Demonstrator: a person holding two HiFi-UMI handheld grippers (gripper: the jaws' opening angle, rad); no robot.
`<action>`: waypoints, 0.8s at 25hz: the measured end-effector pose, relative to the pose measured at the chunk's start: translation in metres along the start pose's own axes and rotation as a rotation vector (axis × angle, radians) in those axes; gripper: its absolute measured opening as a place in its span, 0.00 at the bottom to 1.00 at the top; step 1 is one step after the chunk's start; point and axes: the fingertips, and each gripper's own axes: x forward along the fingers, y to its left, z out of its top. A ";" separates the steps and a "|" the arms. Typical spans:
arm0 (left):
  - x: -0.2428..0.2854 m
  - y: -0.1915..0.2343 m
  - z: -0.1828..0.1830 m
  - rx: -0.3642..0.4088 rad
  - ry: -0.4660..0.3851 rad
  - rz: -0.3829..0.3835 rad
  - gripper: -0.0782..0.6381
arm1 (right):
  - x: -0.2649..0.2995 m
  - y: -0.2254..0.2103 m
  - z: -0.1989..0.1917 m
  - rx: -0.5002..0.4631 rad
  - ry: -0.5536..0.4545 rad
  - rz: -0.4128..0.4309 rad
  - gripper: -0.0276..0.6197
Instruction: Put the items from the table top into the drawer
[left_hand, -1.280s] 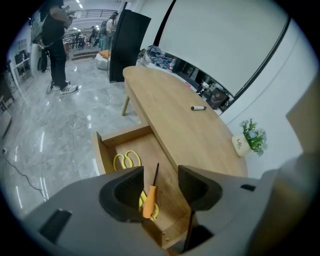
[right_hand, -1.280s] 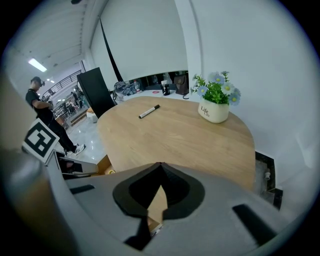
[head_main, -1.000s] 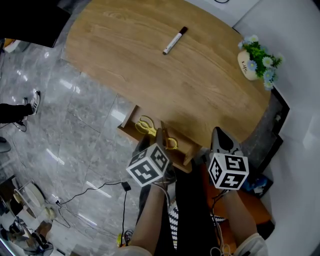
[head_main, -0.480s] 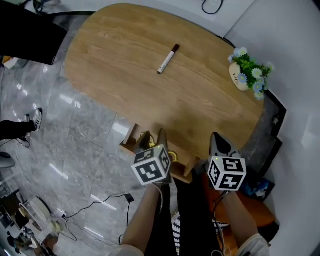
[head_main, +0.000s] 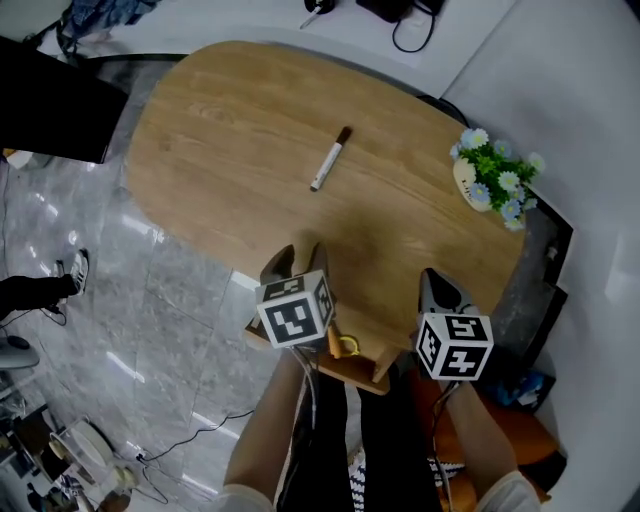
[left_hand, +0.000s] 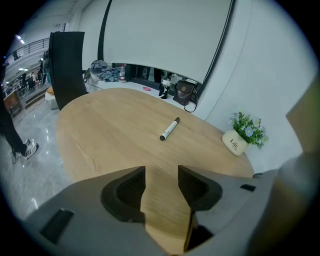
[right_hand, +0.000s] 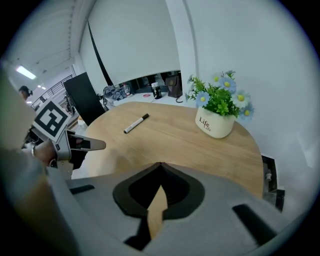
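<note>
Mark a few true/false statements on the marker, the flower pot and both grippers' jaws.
1. The marker lies on the table. True.
2. The left gripper has its jaws shut on the marker. False: the jaws stand apart with nothing between them, and the marker lies farther out on the table.
3. The right gripper has its jaws together, holding nothing. True.
4. The flower pot lies tipped over at the table's middle. False: it stands upright near the table's edge.
</note>
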 end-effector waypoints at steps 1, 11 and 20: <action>0.005 0.001 0.007 0.013 -0.001 -0.001 0.39 | 0.004 -0.001 0.005 0.001 -0.002 -0.001 0.03; 0.051 -0.002 0.054 0.274 0.023 -0.030 0.39 | 0.039 -0.004 0.042 -0.021 -0.002 -0.008 0.03; 0.091 -0.020 0.088 0.424 0.054 -0.082 0.39 | 0.067 0.000 0.058 0.041 0.011 0.020 0.03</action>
